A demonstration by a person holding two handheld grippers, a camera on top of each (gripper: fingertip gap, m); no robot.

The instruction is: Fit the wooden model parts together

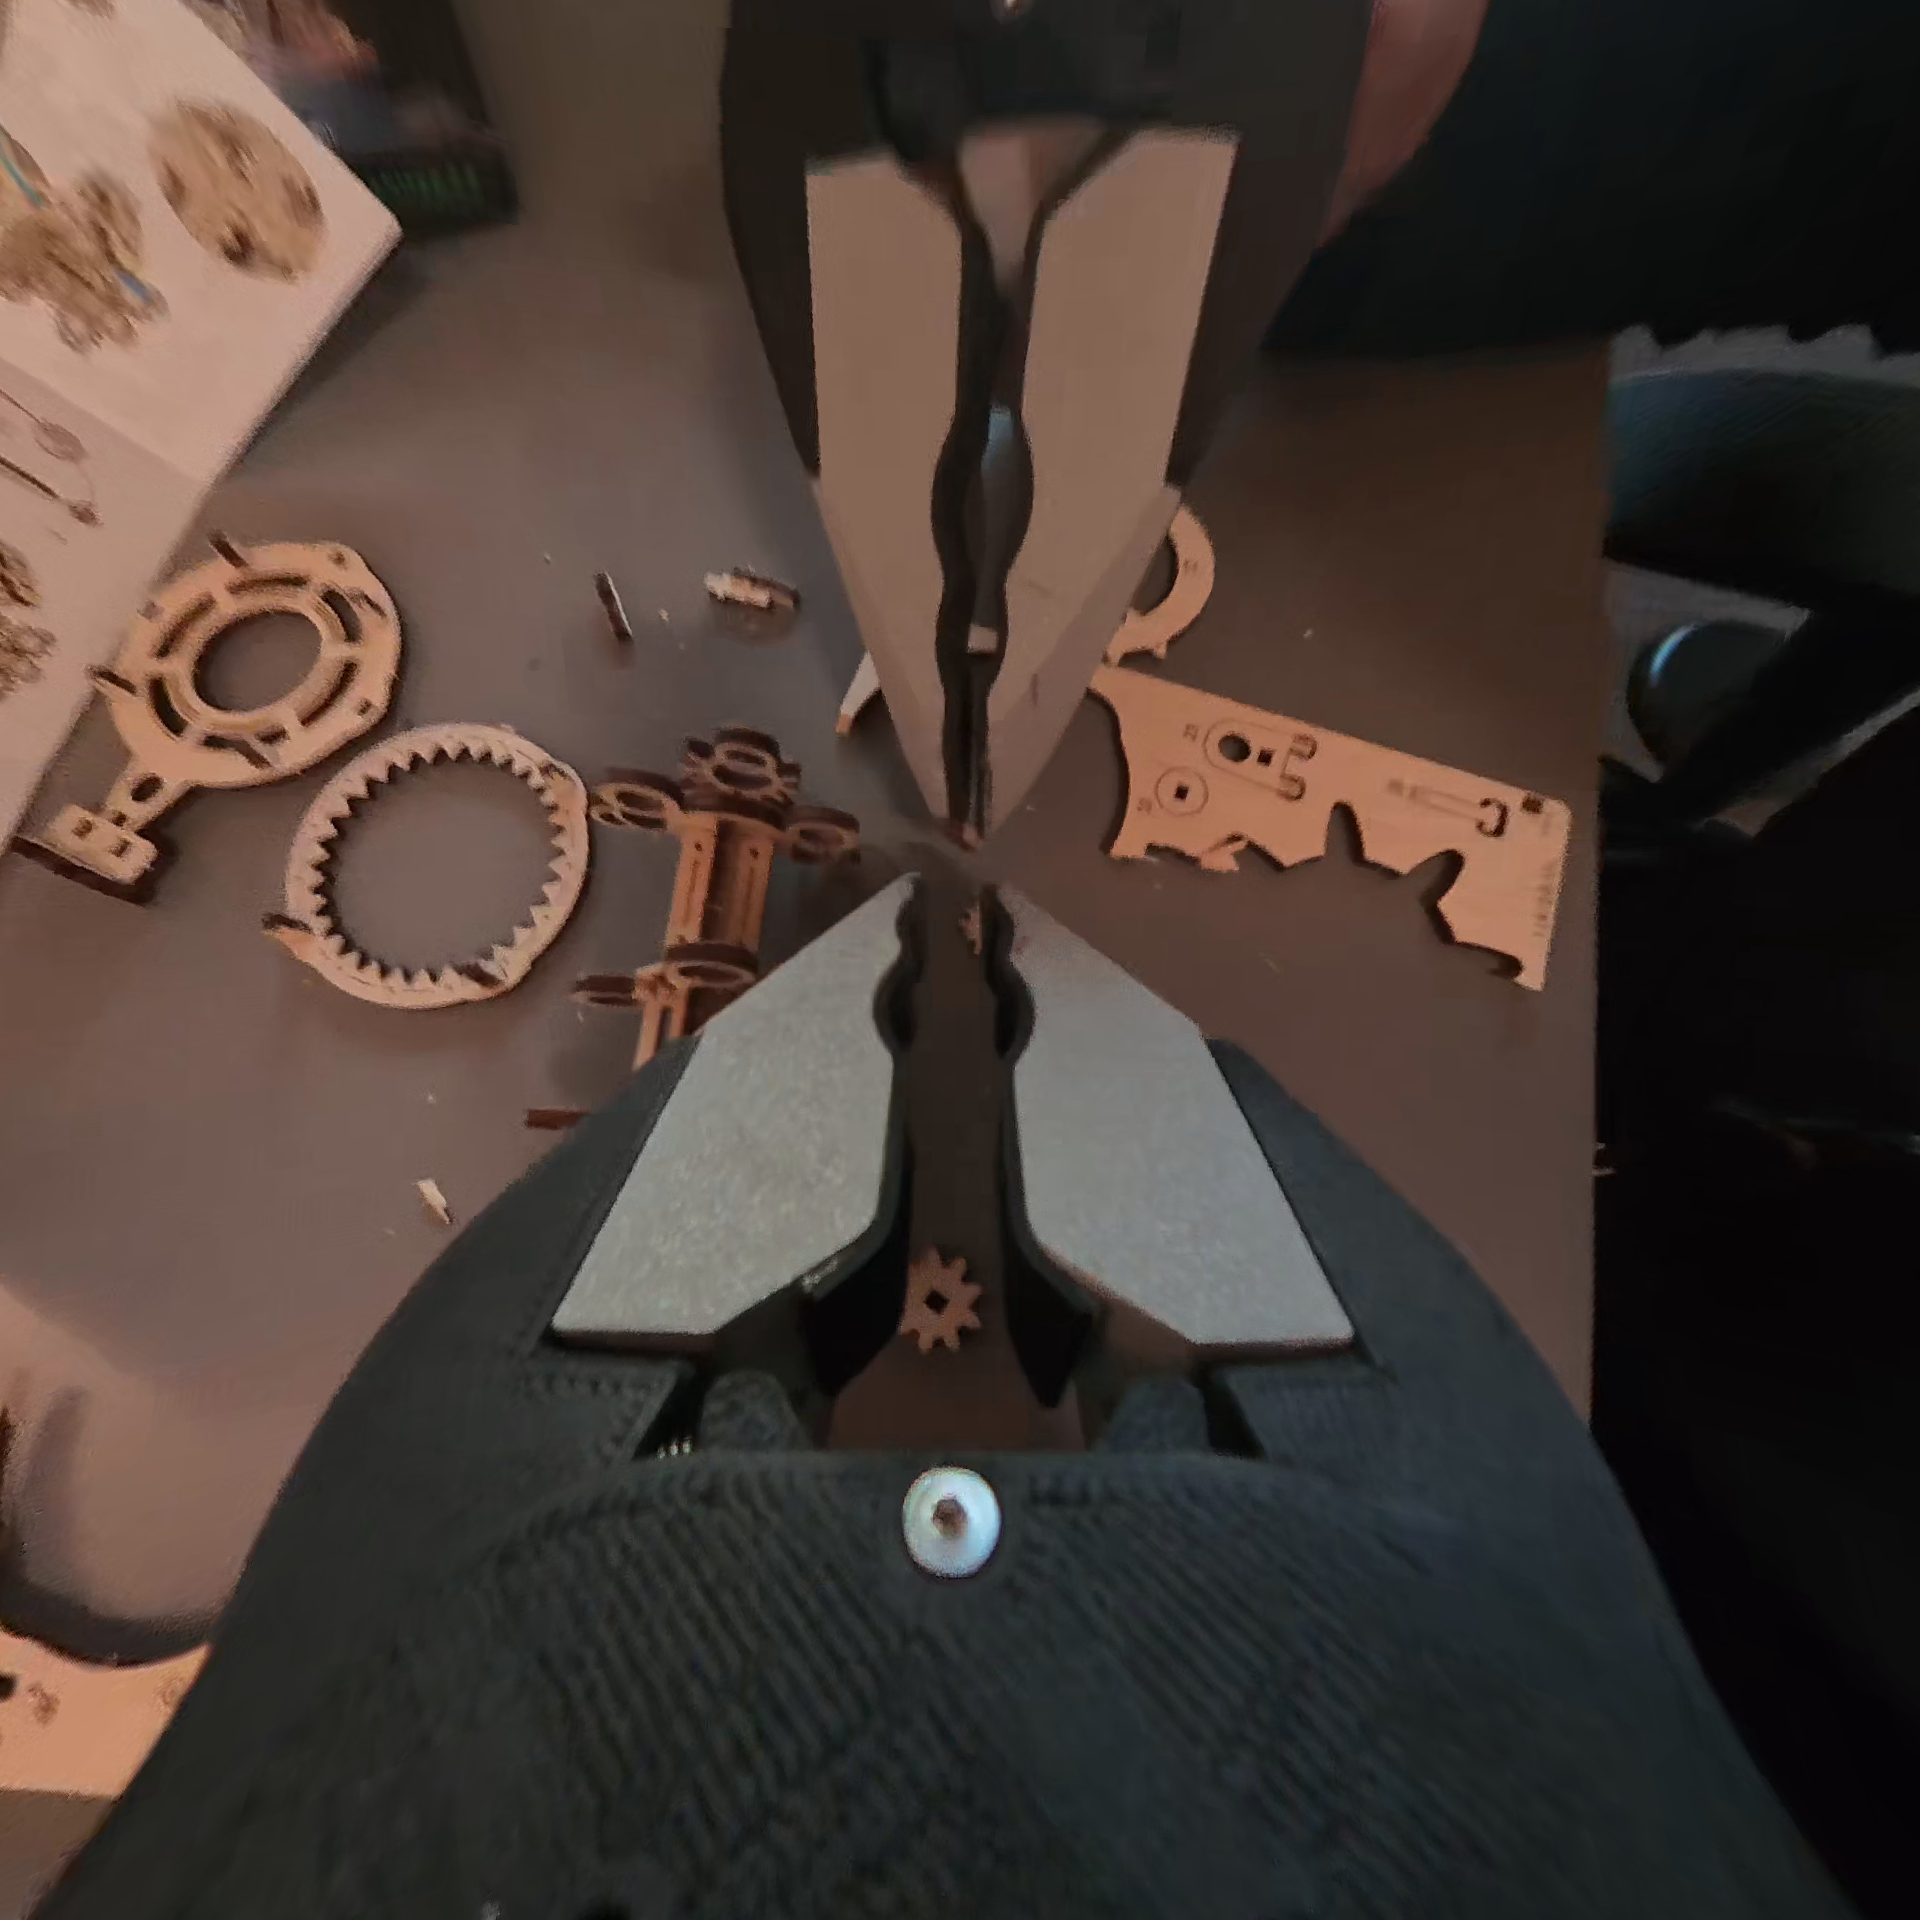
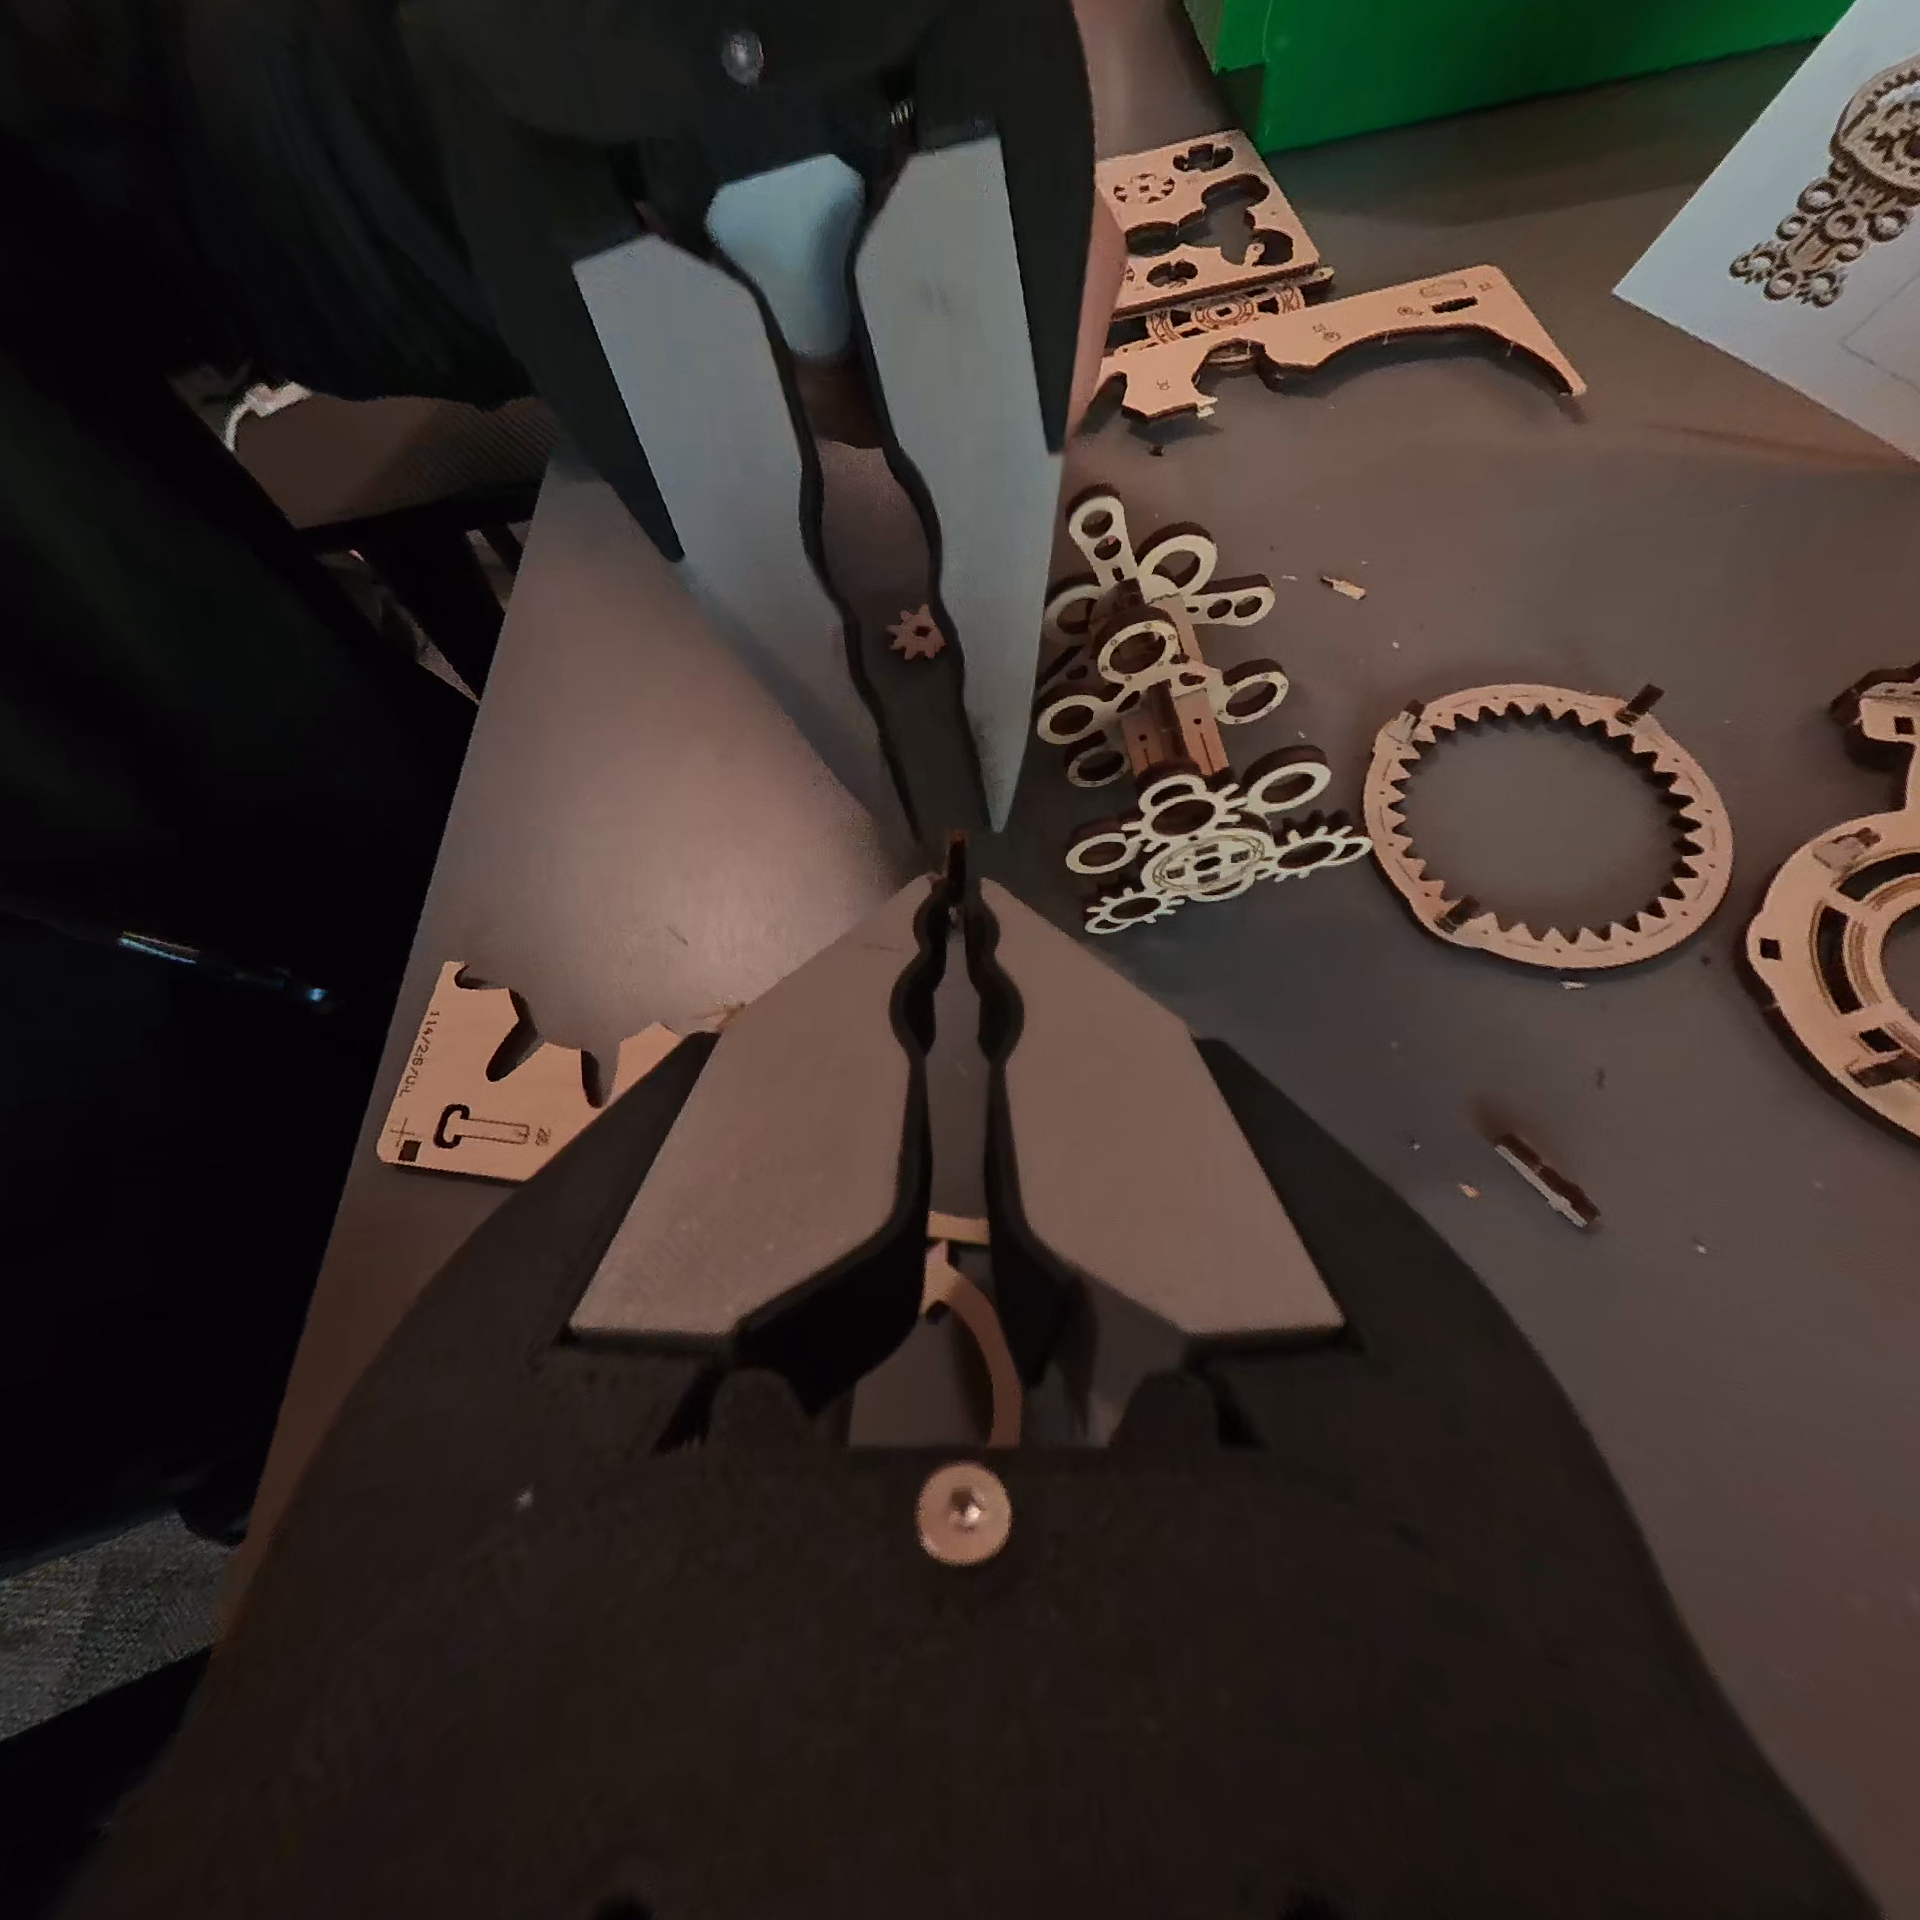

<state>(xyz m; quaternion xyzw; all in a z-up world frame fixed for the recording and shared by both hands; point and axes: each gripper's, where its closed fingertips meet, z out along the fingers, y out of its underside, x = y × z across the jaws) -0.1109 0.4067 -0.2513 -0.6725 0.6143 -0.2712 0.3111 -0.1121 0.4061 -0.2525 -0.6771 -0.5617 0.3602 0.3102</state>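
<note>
My right gripper [image 2: 954, 899] is shut on a small thin dark wooden piece [image 2: 954, 860] that sticks out past its tips. My left gripper [image 1: 954, 888] faces it tip to tip, jaws a narrow gap apart; a tiny wooden bit [image 1: 971, 920] shows by one pad, and I cannot tell if it is gripped. The right gripper [image 1: 961, 821] comes in from the top of the left wrist view, and the left gripper [image 2: 948, 829] from the top of the right wrist view. A small gear [image 1: 940, 1299] [image 2: 916, 634] lies on the table under the left gripper.
On the dark table [image 1: 520, 1091] lie a toothed ring [image 1: 322, 821] [image 2: 1387, 831], a gear assembly [image 1: 727, 831] [image 2: 1153, 665], a round frame [image 1: 156, 790] [image 2: 1808, 935], offcut sheets [image 1: 1351, 831] [image 2: 1299, 332], a loose pin [image 2: 1548, 1179], an instruction sheet [image 1: 156, 260] and a green box [image 2: 1455, 62]. Both grippers' tips are close together, under 4 cm apart. About 8 cm separates my left fingertips from the small gear [image 1: 940, 1299]. The right camera catches it too, in the right wrist view [image 2: 922, 636].
</note>
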